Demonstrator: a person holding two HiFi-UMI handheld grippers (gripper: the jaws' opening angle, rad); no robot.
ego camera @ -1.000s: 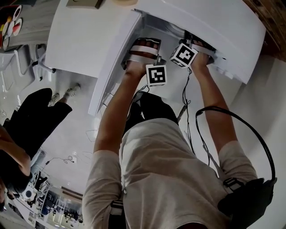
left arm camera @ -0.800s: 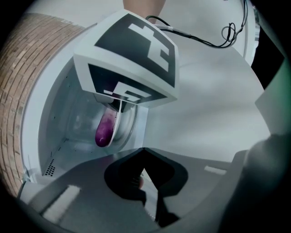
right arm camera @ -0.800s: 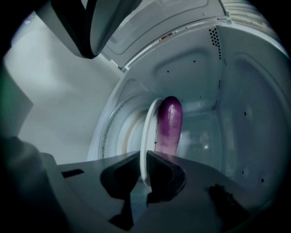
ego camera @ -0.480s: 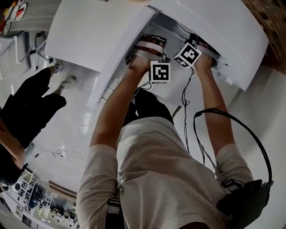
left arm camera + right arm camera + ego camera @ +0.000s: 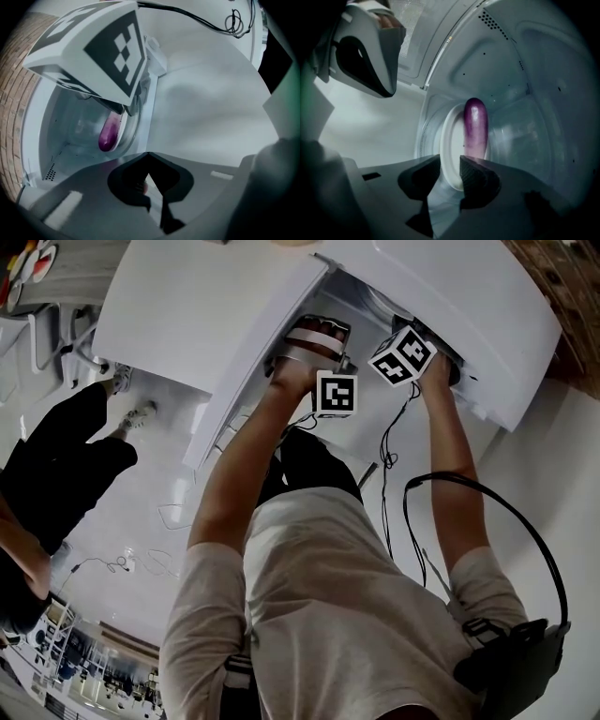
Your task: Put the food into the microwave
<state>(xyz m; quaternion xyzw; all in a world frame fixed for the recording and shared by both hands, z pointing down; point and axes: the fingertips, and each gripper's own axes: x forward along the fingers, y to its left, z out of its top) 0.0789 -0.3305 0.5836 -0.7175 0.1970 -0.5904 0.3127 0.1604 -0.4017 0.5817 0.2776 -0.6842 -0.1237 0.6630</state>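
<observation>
A purple eggplant [image 5: 475, 129] lies on a white plate [image 5: 449, 150] inside the white microwave [image 5: 450, 296], over its glass turntable [image 5: 520, 136]. My right gripper [image 5: 450, 166] reaches into the cavity. Its jaws are opening, with the plate's near rim still standing between them. My left gripper [image 5: 147, 157] hovers at the cavity's mouth, its dark fingertips meeting with nothing seen between them. From there the eggplant [image 5: 107, 133] and plate [image 5: 129, 131] show just past the right gripper's marker cube [image 5: 93, 47]. In the head view both marker cubes [image 5: 336, 393] [image 5: 403, 355] sit at the microwave's opening.
The microwave door [image 5: 187, 315] hangs open to the left of my arms. A person in dark clothes [image 5: 66, 465] stands at the left on the white floor. A black cable [image 5: 384, 456] trails from the right gripper toward my body.
The right gripper's marker cube has rolled and tipped a little at the microwave's opening. The left cube has stayed in place.
</observation>
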